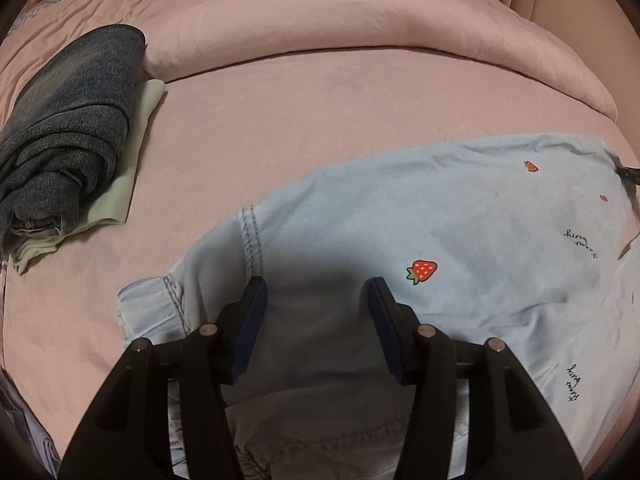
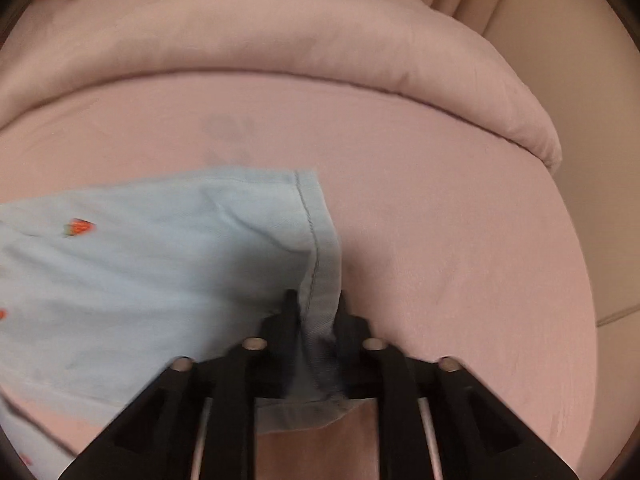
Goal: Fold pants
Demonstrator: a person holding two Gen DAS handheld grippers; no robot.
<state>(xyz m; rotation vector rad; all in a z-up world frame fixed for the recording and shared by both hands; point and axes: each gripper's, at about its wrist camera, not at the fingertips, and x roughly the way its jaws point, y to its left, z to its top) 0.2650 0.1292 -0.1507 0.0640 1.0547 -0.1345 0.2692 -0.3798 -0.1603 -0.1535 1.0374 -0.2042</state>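
Light blue pants (image 1: 460, 248) with strawberry prints lie on the pink bed sheet (image 1: 280, 140). In the left wrist view my left gripper (image 1: 318, 288) is open, its jaws wide apart over the waist end of the pants, with cloth beneath and between them. In the right wrist view my right gripper (image 2: 316, 300) is shut on the stitched hem of a pant leg (image 2: 316, 240) and holds it lifted a little off the sheet. The rest of the pants (image 2: 140, 260) stretch to the left. The right gripper's tip shows at the far right edge of the left wrist view (image 1: 630, 174).
A folded stack of dark denim jeans (image 1: 68, 132) on a pale green garment (image 1: 132, 160) sits at the left of the bed. A rolled pink duvet (image 1: 340, 40) lies along the far side. The bed's right edge (image 2: 568, 200) borders a beige floor.
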